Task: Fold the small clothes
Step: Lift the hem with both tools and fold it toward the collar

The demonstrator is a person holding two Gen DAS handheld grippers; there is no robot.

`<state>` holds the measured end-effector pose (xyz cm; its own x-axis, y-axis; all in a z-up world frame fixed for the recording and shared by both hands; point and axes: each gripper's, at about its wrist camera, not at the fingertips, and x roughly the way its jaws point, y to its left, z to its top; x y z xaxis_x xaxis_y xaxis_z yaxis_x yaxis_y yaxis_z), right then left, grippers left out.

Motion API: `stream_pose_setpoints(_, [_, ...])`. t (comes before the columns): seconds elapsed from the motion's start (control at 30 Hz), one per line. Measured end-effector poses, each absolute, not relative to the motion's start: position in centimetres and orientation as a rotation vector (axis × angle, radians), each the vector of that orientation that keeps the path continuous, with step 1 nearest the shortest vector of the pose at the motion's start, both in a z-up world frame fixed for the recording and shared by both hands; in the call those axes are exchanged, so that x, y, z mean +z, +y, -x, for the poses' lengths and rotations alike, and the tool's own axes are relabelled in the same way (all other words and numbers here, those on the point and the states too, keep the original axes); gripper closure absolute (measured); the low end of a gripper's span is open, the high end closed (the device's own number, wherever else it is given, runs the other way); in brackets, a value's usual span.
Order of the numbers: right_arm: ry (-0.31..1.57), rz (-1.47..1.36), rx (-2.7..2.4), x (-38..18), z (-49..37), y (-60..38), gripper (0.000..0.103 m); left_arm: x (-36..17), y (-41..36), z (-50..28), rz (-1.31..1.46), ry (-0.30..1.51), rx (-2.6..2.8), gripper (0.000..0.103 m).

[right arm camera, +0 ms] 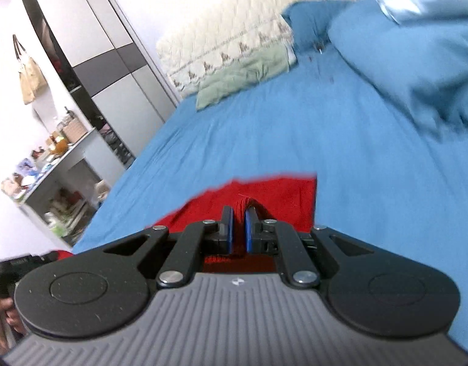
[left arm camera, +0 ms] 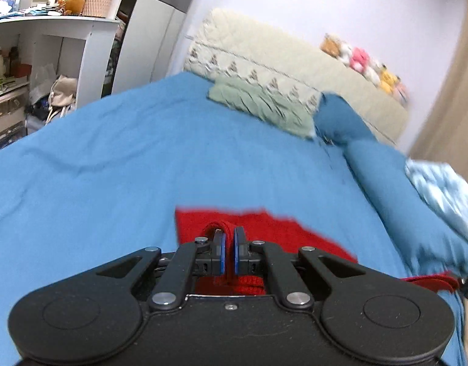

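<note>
Both claws are clenched on the same red knitted garment — the left claw pinches a bunched edge of it, and the right claw nips another bit of the red cloth between its blue pads. The rest of the garment lies on the blue bed sheet, part of it flat beyond the claws. The fold looks under way, not finished — the held edge has yet to be laid down and smoothed.
</note>
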<state>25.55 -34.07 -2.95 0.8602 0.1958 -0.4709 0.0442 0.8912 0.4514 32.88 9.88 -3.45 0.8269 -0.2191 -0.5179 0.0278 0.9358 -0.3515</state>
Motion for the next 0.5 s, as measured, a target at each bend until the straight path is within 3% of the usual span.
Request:
stream_pose_setpoints(0.2, [0.547, -0.458, 0.013, -6.9, -39.2, -35.4, 0.080, -8.9, 7.5, -45.7, 0.327, 0.567, -0.082, 0.098])
stream_pose_setpoints(0.5, [0.602, -0.475, -0.057, -17.4, -49.3, -35.5, 0.080, -17.5, 7.7, -53.2, 0.385, 0.639, -0.036, 0.097])
